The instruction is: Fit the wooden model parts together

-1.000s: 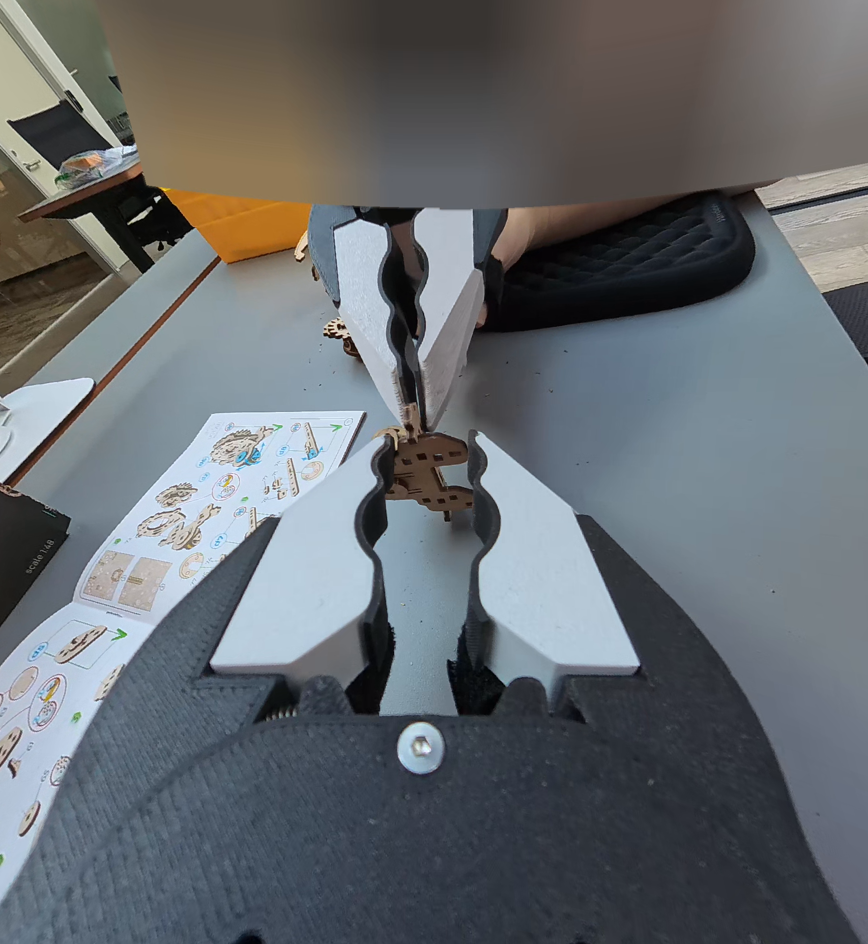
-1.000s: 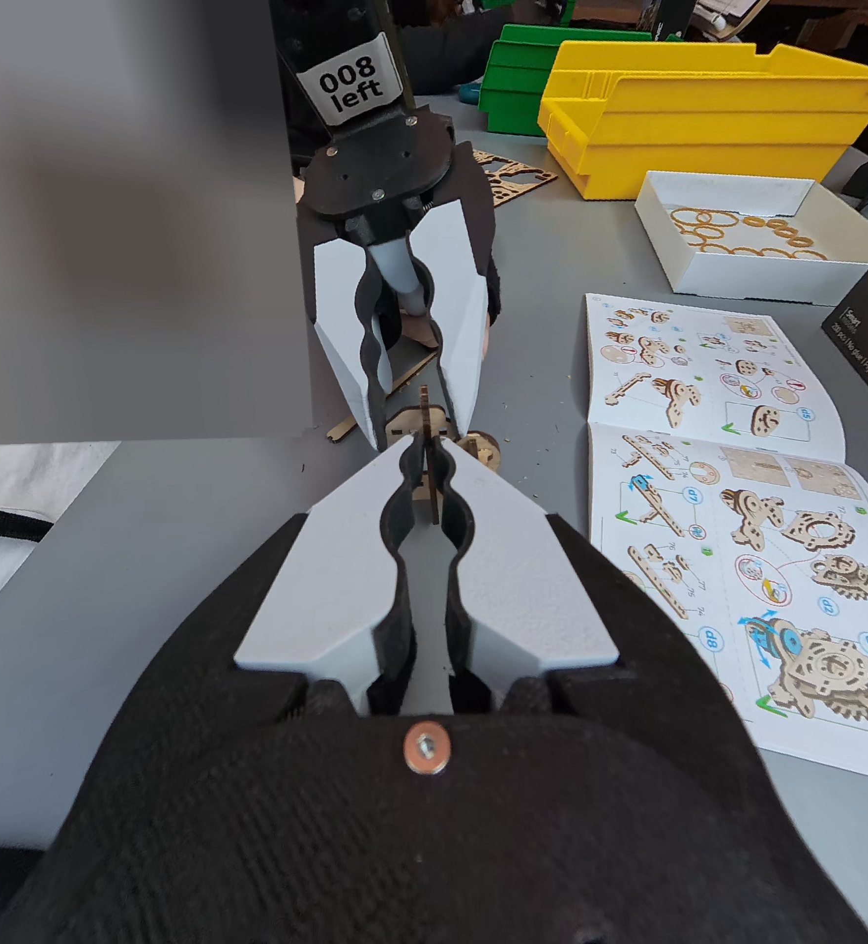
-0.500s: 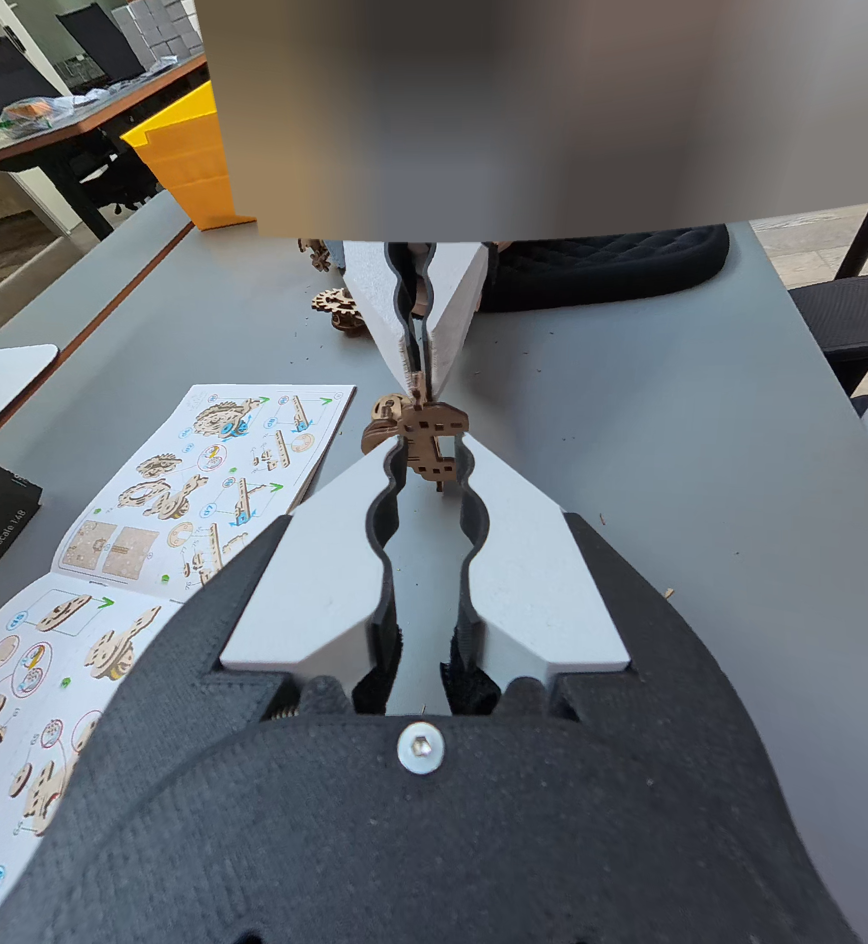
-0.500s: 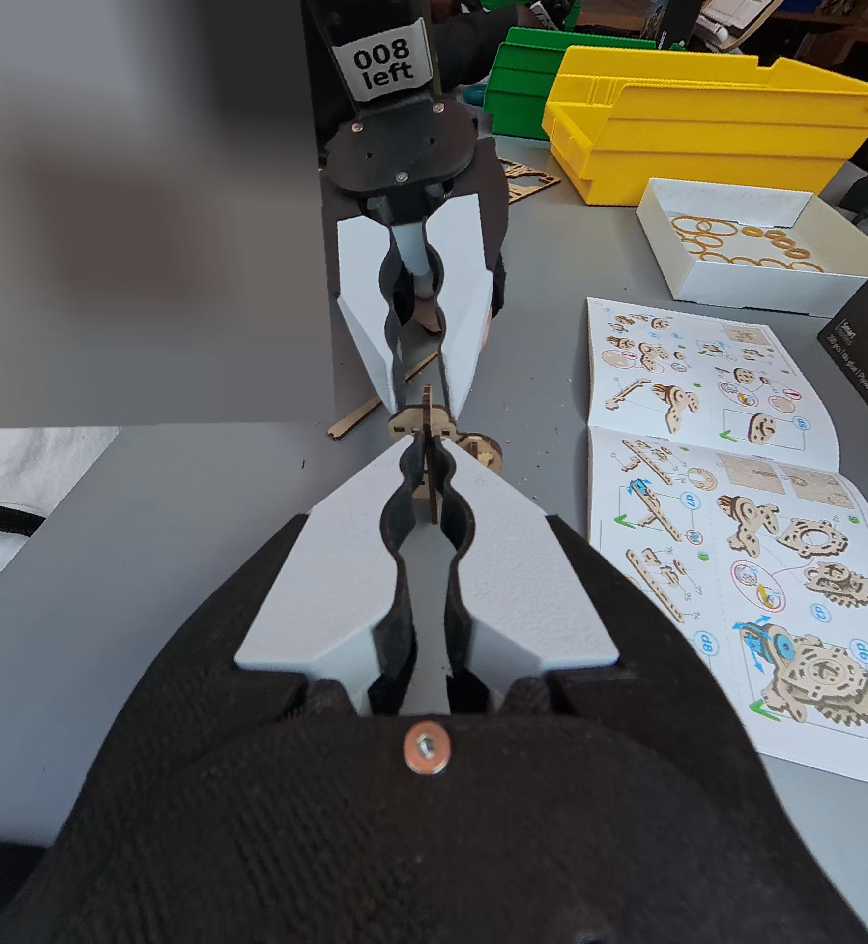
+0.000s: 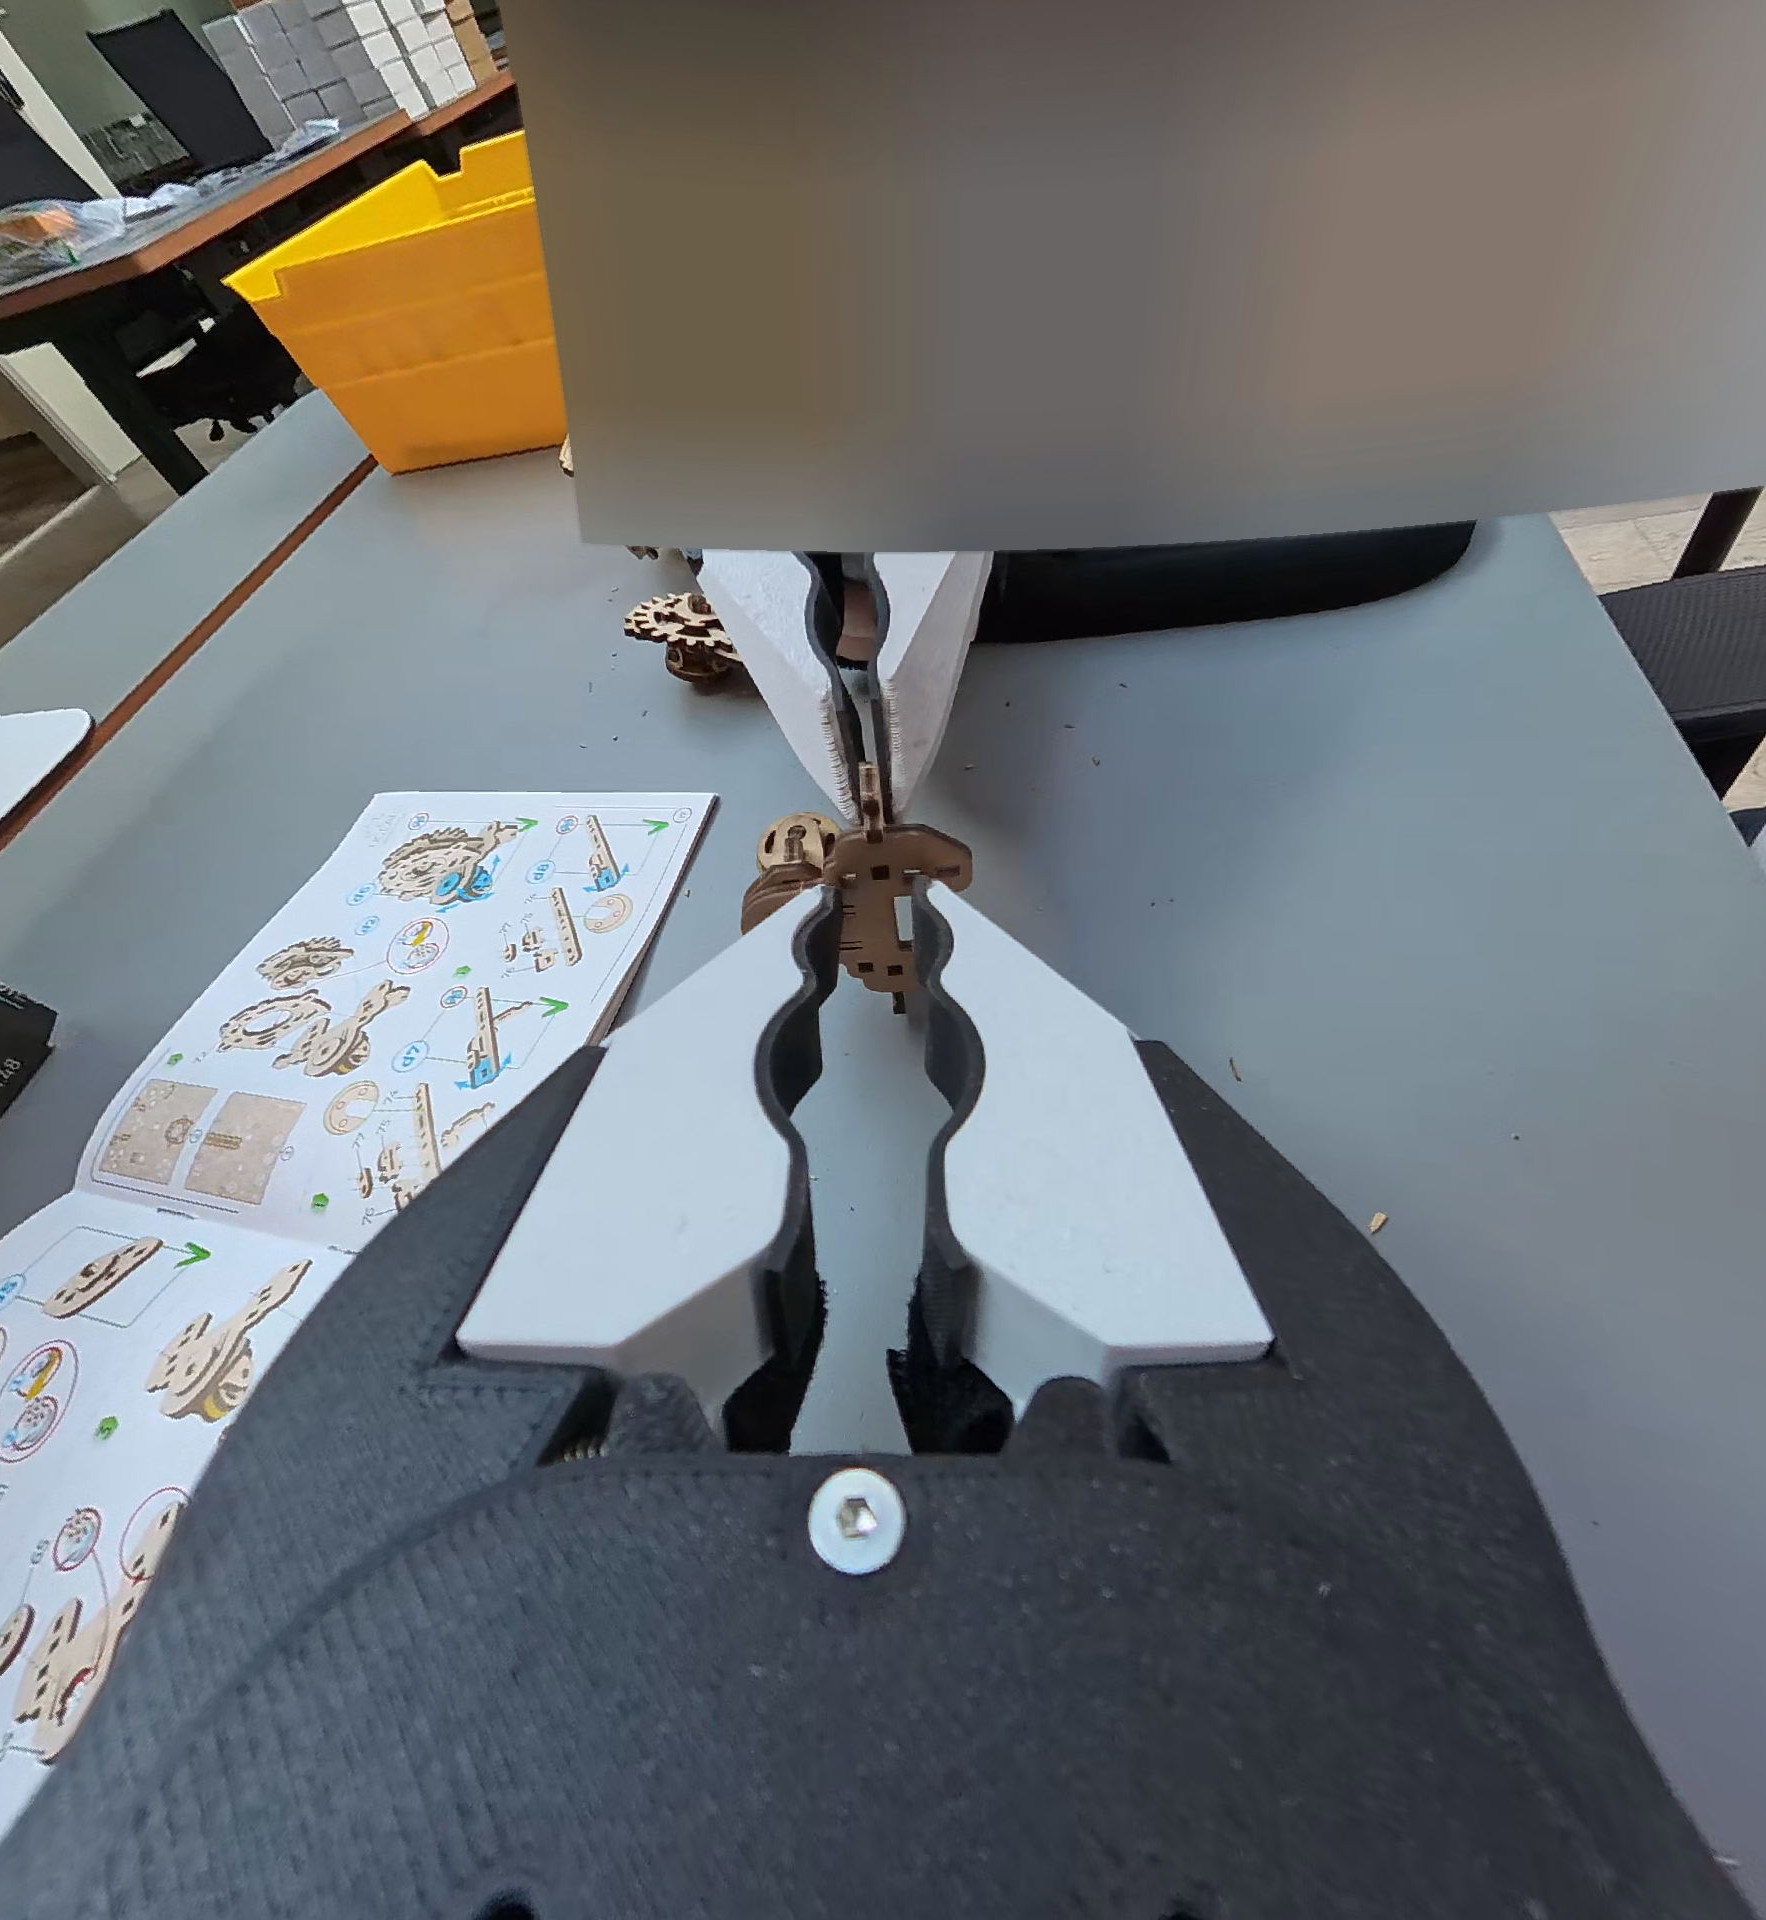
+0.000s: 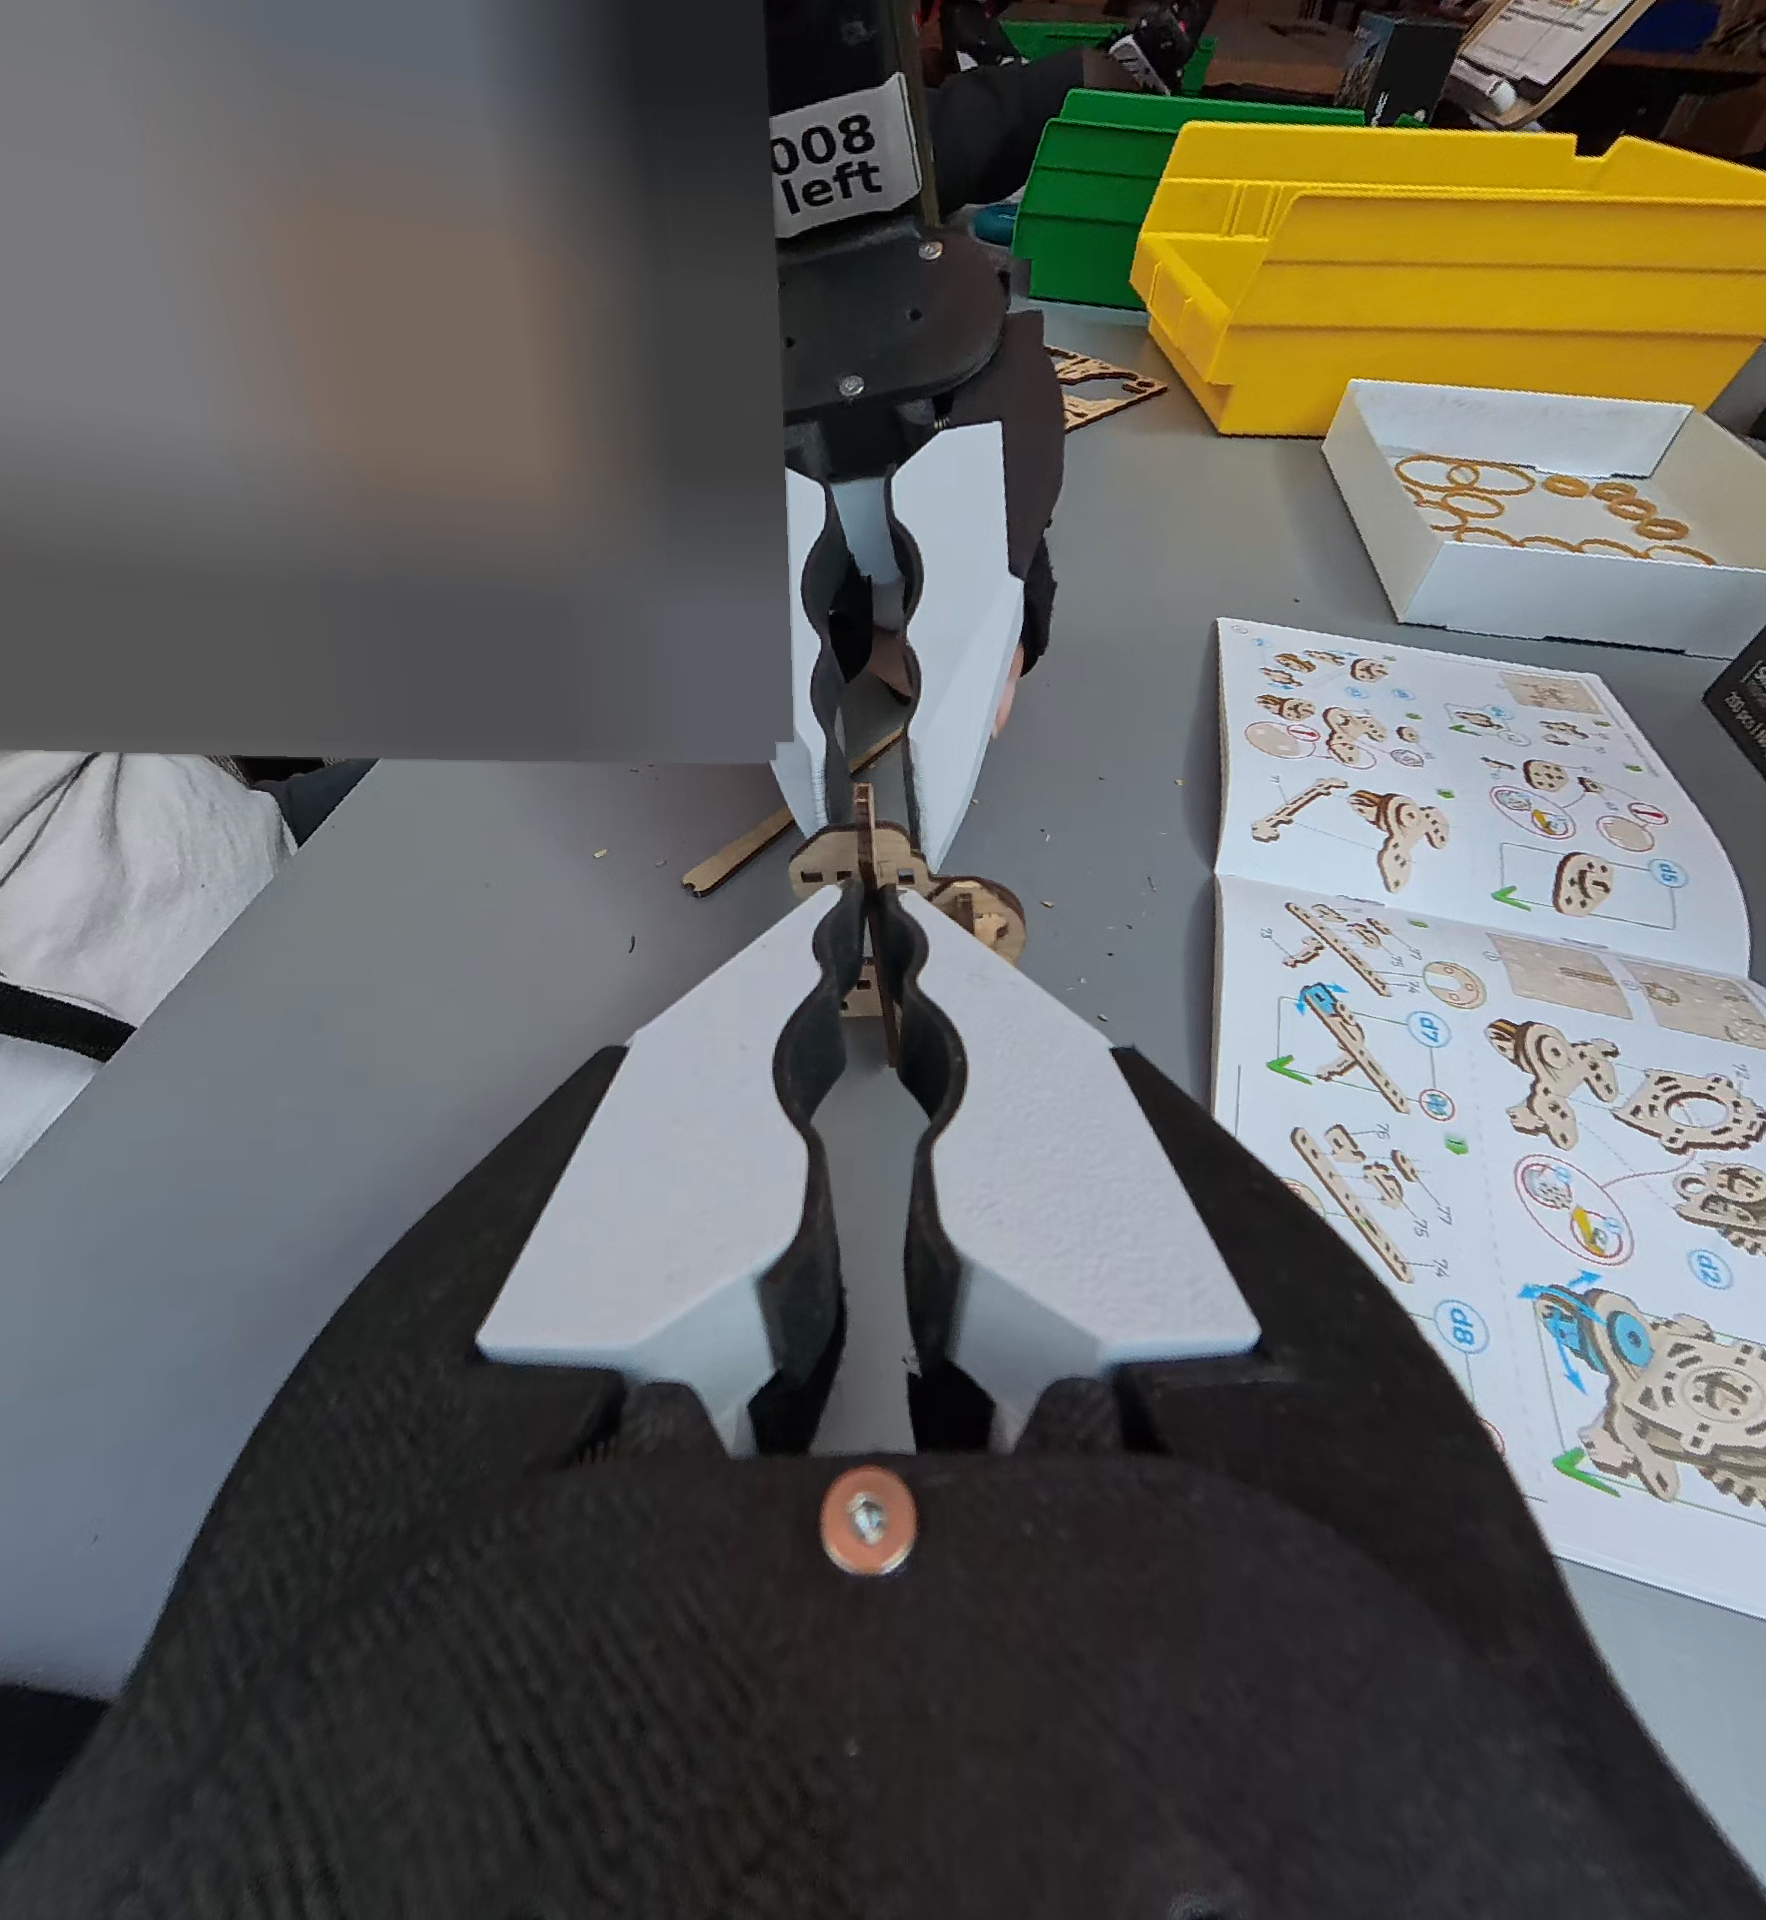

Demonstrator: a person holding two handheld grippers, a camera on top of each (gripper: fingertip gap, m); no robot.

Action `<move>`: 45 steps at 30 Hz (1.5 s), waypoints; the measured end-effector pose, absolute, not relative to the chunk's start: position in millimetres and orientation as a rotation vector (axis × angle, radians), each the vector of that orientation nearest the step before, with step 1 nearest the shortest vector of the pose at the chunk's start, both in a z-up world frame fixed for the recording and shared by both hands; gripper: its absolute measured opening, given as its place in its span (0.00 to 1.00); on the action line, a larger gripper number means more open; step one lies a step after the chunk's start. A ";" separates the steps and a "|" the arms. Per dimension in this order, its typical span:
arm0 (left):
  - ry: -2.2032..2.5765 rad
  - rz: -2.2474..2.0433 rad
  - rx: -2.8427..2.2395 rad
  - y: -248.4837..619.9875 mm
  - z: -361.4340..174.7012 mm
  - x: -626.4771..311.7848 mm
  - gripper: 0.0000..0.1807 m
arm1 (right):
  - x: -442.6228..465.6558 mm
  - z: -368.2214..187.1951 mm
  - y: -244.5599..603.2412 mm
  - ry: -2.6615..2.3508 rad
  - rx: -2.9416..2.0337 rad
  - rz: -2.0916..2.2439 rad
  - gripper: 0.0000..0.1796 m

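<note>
Both grippers lifted off bench; left gripper (image 5: 874, 940) jaws narrowed onto slotted plate (image 5: 884, 894), right gripper (image 6: 868, 914) clamps thin strip (image 6: 866, 847) (joint seating, centre frame).

My right gripper (image 6: 866, 914) pinches a thin flat wooden strip (image 6: 877, 966) edge-on, crossed with a pale slotted plywood plate (image 6: 837, 857). The left gripper (image 6: 863, 805) faces it, tips beside that plate. An open illustrated instruction booklet (image 6: 1481, 1039) lies right on the grey table (image 6: 339, 1039).
</note>
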State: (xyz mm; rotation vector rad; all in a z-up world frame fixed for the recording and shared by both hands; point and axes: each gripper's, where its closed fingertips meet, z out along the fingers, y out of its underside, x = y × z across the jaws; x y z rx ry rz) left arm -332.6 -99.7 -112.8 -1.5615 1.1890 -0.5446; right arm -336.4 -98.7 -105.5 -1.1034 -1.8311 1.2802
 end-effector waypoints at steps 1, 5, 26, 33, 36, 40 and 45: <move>1.189 -0.544 -1.560 -99.8 -112.8 -332.5 0.06 | -336.4 -105.5 -98.7 -1.831 -1.102 1.284 0.01; 1.185 -0.559 -1.567 -99.4 -112.6 -332.6 0.06 | -336.5 -105.5 -98.9 -1.828 -1.096 1.305 0.01; 1.513 -0.290 -1.524 -117.0 -154.3 -300.9 0.01 | -342.9 -110.5 -124.6 -1.907 -0.933 1.178 0.00; 1.247 -0.229 -1.518 -96.6 -127.2 -333.8 0.07 | -331.3 -91.2 -98.2 -1.815 -1.013 1.189 0.00; 1.277 -0.216 -1.540 -97.4 -133.2 -336.2 0.08 | -327.0 -91.4 -89.2 -1.807 -1.046 1.163 0.00; 1.291 -0.164 -1.544 -96.5 -135.0 -340.6 0.07 | -325.3 -98.9 -79.1 -1.802 -1.132 1.070 0.03; 1.183 -0.204 -1.567 -89.3 -119.0 -352.8 0.05 | -332.0 -129.0 -86.7 -1.944 -1.262 0.876 0.06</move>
